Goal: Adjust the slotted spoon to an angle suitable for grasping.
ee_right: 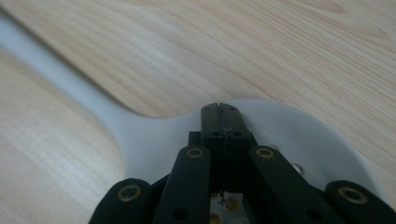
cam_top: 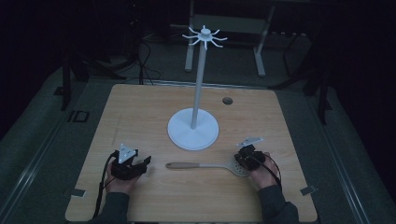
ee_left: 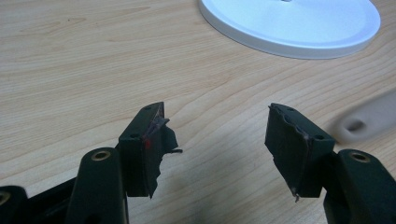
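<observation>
— So, the jaws first: how do they stand?

— On the left gripper (ee_left: 217,140) they are spread wide with bare wood between them; the torn black pads (ee_left: 154,140) touch nothing. On the right gripper (ee_right: 219,109) they are pressed together, tips over the pale head of the slotted spatula (ee_right: 154,140); whether they pinch it or merely hover above it, I cannot tell.

— And the spatula itself?

— Lying flat on the wooden table (cam_top: 140,107), its handle pointing toward the left gripper (cam_top: 128,163), its perforated head under the right gripper (cam_top: 250,156); the handle's end, blurred, shows just beside the left gripper's right jaw.

— Farther out?

— A white stand (cam_top: 193,128) with a round base and a tall pole topped by radiating hooks, in the middle of the table, beyond the spatula and apart from it.
</observation>
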